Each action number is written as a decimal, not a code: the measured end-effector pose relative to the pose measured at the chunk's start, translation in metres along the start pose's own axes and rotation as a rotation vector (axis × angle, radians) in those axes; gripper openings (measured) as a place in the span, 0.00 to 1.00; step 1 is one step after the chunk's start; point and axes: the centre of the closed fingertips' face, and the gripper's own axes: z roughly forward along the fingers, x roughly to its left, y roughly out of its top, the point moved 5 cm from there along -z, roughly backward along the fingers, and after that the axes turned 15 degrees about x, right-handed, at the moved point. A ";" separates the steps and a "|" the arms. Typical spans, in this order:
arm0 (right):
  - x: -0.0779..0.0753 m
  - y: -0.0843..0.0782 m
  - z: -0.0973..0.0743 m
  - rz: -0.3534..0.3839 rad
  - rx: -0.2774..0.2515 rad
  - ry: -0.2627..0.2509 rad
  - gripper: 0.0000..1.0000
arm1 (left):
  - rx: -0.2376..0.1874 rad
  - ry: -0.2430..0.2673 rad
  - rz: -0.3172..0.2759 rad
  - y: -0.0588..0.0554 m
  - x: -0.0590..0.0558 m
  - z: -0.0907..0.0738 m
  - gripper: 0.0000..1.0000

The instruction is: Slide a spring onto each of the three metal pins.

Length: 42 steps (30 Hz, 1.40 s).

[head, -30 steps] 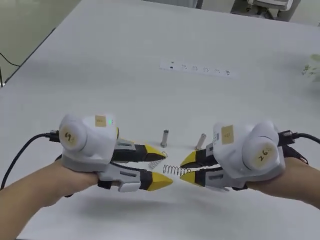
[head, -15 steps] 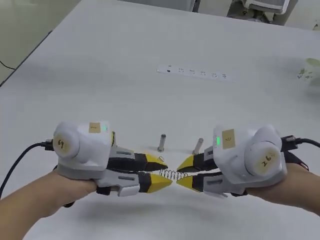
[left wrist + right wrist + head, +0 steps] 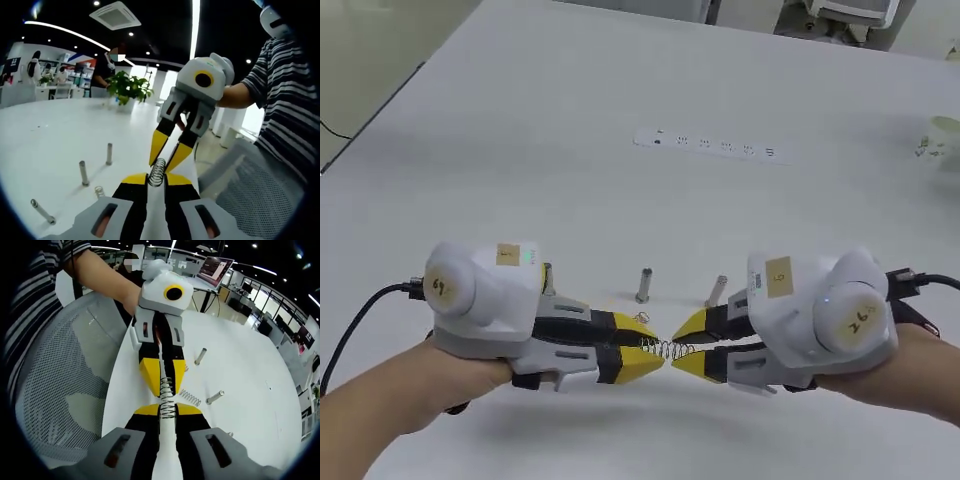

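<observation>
A short steel spring (image 3: 666, 349) spans the gap between my two grippers just above the white table (image 3: 620, 200). My left gripper (image 3: 655, 352) is shut on one end of the spring (image 3: 158, 169), and my right gripper (image 3: 678, 345) is shut on the other end (image 3: 165, 390). The yellow tips nearly touch. Behind them stand two upright pins (image 3: 645, 285) (image 3: 548, 278), and a third pin (image 3: 718, 291) leans or lies. In the left gripper view the pins (image 3: 109, 153) (image 3: 83, 172) stand upright and one (image 3: 42, 211) lies flat. A second spring (image 3: 190, 397) lies on the table.
A white power strip (image 3: 705, 145) lies further back on the table. A grey mesh chair (image 3: 65, 390) and a person in a striped shirt (image 3: 280, 100) are at the near table edge. A potted plant (image 3: 127, 87) stands at the far end.
The left gripper's jaws have shut on the spring that the right gripper was holding out. The two grippers have come closer together, tip to tip.
</observation>
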 end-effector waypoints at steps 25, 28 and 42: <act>0.009 -0.010 -0.003 0.045 -0.056 0.025 0.15 | 0.018 -0.046 0.018 0.002 -0.010 0.002 0.02; 0.008 -0.013 -0.003 0.078 -0.073 0.027 0.16 | 0.020 -0.051 0.021 0.002 -0.011 0.001 0.02; 0.011 -0.016 -0.001 0.082 -0.092 0.035 0.08 | 0.034 -0.058 0.021 0.001 -0.013 0.001 0.02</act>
